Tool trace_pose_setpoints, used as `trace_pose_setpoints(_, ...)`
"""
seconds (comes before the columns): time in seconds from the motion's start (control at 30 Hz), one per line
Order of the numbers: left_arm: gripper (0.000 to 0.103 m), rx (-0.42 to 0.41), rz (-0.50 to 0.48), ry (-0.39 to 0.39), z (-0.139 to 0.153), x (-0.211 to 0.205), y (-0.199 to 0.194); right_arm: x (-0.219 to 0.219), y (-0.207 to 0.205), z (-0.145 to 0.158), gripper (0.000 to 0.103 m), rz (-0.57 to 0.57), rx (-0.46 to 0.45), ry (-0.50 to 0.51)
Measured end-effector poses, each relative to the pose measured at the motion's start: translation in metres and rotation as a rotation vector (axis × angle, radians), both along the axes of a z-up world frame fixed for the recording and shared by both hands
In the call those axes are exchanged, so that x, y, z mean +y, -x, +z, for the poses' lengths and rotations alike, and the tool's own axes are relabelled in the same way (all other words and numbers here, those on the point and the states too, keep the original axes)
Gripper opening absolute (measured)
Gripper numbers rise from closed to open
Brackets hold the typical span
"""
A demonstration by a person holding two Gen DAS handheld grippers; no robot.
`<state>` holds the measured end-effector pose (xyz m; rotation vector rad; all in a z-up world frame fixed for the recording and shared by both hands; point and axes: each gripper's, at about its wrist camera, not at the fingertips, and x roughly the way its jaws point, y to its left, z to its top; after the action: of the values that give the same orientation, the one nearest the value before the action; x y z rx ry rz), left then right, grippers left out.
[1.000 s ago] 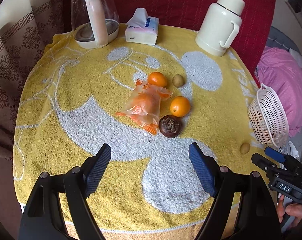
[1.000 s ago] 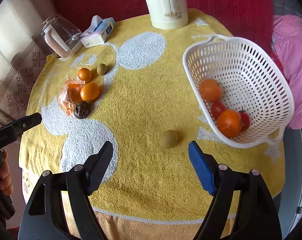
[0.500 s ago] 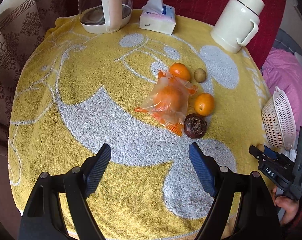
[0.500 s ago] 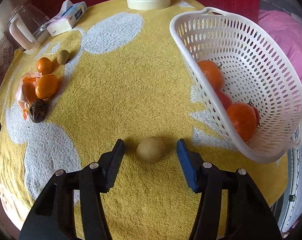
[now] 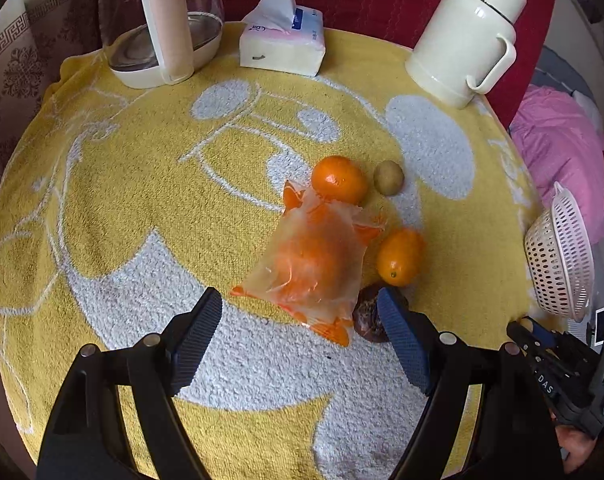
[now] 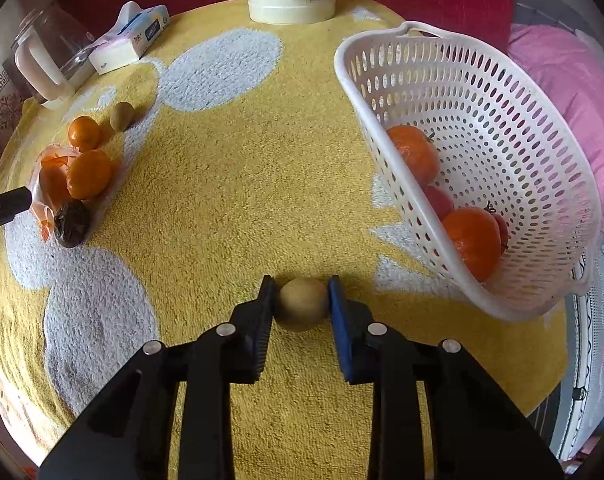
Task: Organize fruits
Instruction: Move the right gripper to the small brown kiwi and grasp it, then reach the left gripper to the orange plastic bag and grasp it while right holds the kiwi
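Note:
My right gripper (image 6: 302, 300) is shut on a brownish-green kiwi (image 6: 302, 307) that rests on the yellow towel (image 6: 230, 184), just left of the white basket (image 6: 501, 128). The basket holds oranges (image 6: 415, 152) and red fruits. My left gripper (image 5: 302, 312) is open, its fingers either side of the near end of a plastic bag with an orange inside (image 5: 313, 260). Next to the bag lie a dark round fruit (image 5: 367, 318), two oranges (image 5: 399, 256) (image 5: 337, 178) and a second kiwi (image 5: 389, 178).
At the back of the round table stand a glass kettle (image 5: 162, 28), a tissue pack (image 5: 282, 44) and a cream thermos jug (image 5: 465, 36). Pink cloth (image 5: 557, 152) lies beyond the right edge. The basket is tilted at the table's right rim (image 5: 557, 256).
My right gripper moved forward and closed on the kiwi. My left gripper advanced toward the fruit pile until its open fingers reached the bag.

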<state>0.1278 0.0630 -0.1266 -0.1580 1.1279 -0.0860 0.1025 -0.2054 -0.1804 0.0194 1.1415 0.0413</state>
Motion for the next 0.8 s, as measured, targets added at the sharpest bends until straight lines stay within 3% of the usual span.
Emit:
trace_pose_setpoints(0.23, 0.08, -0.022, -0.043, -0.048, -0.004, -0.008, -0.016, -0.004, 0.012, 0.006, 0.027, -0.012, 0.009, -0.003)
trace_pose_setpoints(0.8, 0.08, 0.009, -0.041, -0.02, -0.021, 0.0, -0.029, 0.006, 0.0, 0.002, 0.027, -0.01, 0.032, 0.004)
